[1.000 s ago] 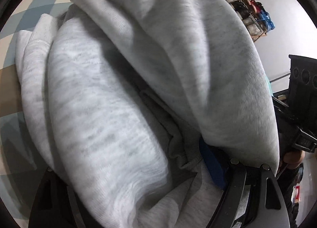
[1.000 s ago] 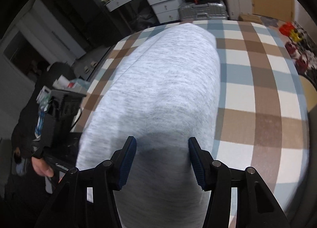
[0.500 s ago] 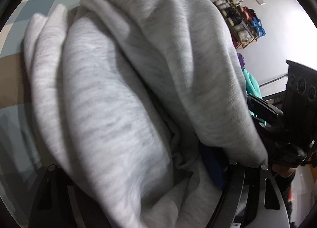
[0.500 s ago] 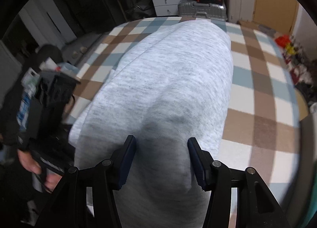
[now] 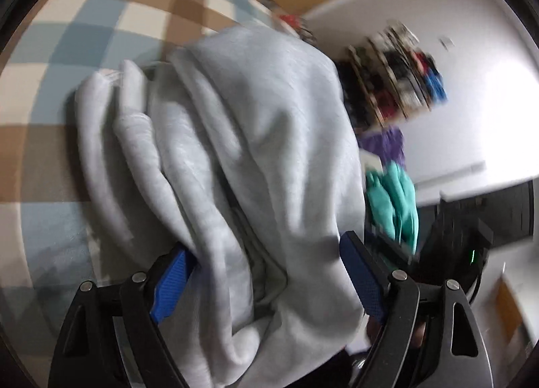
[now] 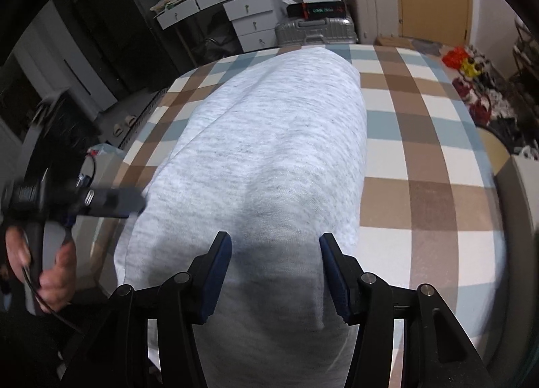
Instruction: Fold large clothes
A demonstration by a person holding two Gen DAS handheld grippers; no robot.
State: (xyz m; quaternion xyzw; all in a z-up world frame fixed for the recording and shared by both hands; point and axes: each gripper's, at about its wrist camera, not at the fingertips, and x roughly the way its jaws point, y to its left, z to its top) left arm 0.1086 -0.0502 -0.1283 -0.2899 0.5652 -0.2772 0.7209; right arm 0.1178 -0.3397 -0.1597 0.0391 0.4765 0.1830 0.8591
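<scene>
The sweatshirt (image 6: 269,152) lies on the checked bed cover (image 6: 438,158), running from 6 to 12 o'clock. Behind the bed, at 12 o'clock, a suitcase (image 6: 315,30) stands beside a drawer unit (image 6: 249,17).

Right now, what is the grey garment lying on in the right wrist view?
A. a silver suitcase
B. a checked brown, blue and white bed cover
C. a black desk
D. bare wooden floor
B: the grey garment stretches away from the camera across the checked cover, whose brown, blue and white squares show on both sides of it.
</scene>
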